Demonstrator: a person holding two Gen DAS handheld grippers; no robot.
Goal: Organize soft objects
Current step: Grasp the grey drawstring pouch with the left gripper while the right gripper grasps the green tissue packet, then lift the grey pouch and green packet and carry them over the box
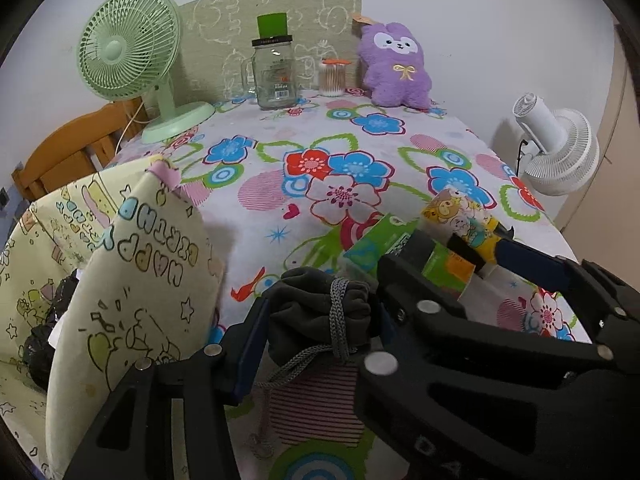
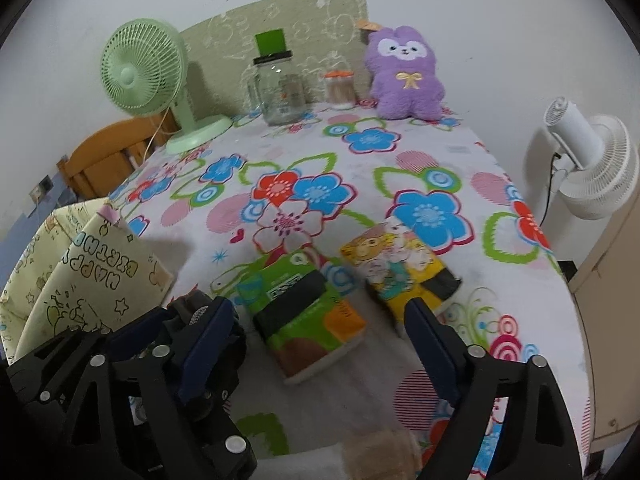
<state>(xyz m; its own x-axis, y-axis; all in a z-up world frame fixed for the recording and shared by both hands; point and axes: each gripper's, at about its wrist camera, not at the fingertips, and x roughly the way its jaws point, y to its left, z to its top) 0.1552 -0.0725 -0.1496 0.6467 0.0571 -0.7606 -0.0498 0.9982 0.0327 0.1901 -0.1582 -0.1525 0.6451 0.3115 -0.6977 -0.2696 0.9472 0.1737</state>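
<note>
While our left gripper point(image 1: 320, 332) clamps the dark drawstring pouch point(image 1: 316, 316) near the table's point(image 2: 400, 128) near-left edge, our right gripper point(image 2: 320, 332) gapes around the green tissue pack point(image 2: 304, 316), not gripping. The yellow tissue pack point(image 2: 400, 272) waits just right. Nothing looks bagged yet; the printed gift bag point(image 1: 132, 280) stands open, left.

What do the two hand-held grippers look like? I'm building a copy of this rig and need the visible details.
Both look alike. The left hand-held gripper and the right hand-held gripper have matte black plastic frames with angular cut-out openings, round silver pivot pins at the joints and two long fingers faced with dark blue pads. No cables, sleeves or hands show; raised lettering on the left frame is unreadable.
</note>
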